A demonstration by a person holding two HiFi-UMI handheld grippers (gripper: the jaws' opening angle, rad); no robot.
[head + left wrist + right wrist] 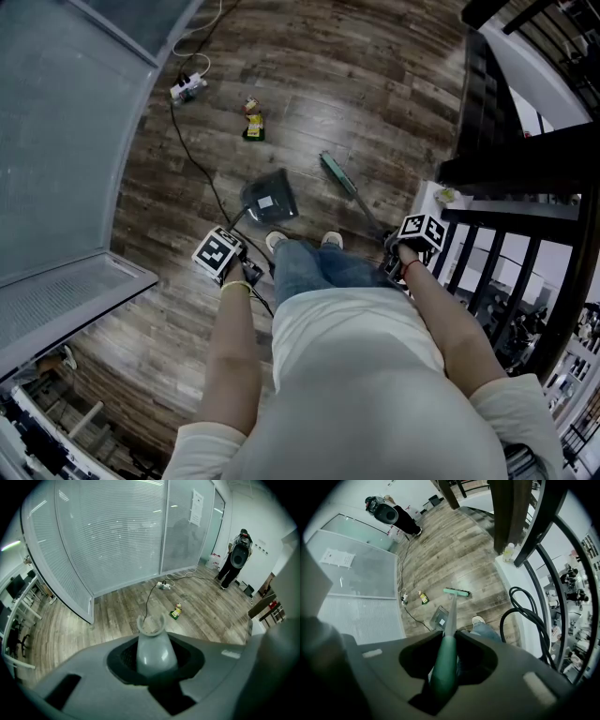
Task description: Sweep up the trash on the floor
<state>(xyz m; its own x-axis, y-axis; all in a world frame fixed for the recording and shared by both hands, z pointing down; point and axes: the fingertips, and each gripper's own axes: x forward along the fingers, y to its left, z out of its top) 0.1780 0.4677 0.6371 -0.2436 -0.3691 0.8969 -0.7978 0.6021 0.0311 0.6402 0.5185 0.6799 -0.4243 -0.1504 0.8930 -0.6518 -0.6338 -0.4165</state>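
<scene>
Here, left gripper (246,272) clamped on grey dustpan handle (152,651); right gripper (392,253) clamped on green broom handle (443,667). Grey dustpan (270,195) sits on wood floor (375,84) just ahead of shoes (277,241). Pale square patch inside it; label or litter, cannot tell. Green broom head (337,173) on floor beside dustpan, not touching. Yellow-green trash (253,120) lies beyond dustpan, toward floor's glass partition (66,141) edge, near power strip (187,87).

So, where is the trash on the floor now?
In the head view the trash lies upper centre, left of the middle, between the power strip and the dustpan.
</scene>
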